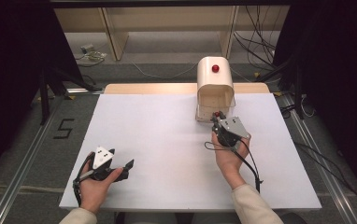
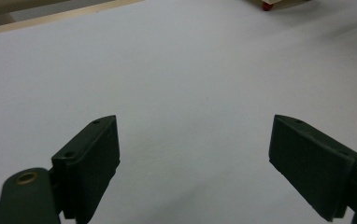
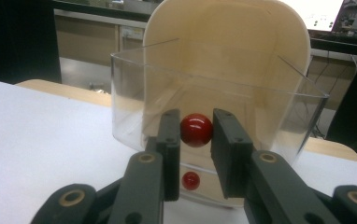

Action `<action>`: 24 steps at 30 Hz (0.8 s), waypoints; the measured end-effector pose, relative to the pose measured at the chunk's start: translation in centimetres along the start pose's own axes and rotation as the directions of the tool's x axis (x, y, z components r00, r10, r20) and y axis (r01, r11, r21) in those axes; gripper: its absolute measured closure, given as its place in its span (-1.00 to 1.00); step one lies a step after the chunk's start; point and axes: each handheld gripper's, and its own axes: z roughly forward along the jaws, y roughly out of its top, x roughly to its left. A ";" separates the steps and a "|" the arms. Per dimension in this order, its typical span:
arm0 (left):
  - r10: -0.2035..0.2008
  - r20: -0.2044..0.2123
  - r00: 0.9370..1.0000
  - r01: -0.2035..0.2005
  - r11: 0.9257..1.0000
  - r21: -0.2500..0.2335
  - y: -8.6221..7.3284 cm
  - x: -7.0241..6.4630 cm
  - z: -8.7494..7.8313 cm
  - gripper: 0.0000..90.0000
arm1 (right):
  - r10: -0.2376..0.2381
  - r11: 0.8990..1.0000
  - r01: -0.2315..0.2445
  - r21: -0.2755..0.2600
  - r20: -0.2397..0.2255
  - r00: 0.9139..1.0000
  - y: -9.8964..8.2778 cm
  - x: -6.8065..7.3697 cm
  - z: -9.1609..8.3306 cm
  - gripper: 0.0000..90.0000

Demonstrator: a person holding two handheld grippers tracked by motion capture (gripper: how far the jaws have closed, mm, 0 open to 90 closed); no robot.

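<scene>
Gripping the red knob (image 3: 196, 130) of the clear drawer (image 3: 134, 93), low centre, my right tool (image 3: 196, 133) is clamped; pulling or pushing remains. My left tool (image 2: 195, 154) idles apart over the counter (image 2: 176, 70).

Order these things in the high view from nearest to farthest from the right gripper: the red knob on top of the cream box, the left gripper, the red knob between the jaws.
1. Red knob between the jaws, at the right gripper.
2. Top red knob, beyond it on the cream box.
3. Left gripper, far left, near the person.

High view overhead; gripper views low, close; shared white table (image 1: 167, 140), perhaps.
</scene>
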 end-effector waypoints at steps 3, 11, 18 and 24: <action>0.001 -0.001 1.000 -0.001 1.000 0.000 0.0 0.0 0.0 -0.65 | 0.000 1.000 0.000 -0.002 0.000 1.000 0.0 0.0 0.0 0.65; 0.001 0.003 1.000 -0.001 1.000 0.000 0.0 0.0 0.0 -0.64 | 0.004 1.000 -0.004 -0.004 -0.002 1.000 -0.1 0.0 -0.2 0.65; 0.001 0.001 1.000 -0.001 1.000 -0.001 0.0 0.0 0.0 -0.64 | 0.001 1.000 -0.001 -0.001 -0.001 1.000 -0.2 0.1 -0.3 0.64; 0.000 -0.001 1.000 0.000 1.000 -0.002 0.0 0.0 0.0 -0.64 | 0.001 1.000 -0.001 0.001 -0.004 1.000 -0.3 0.1 -0.5 0.64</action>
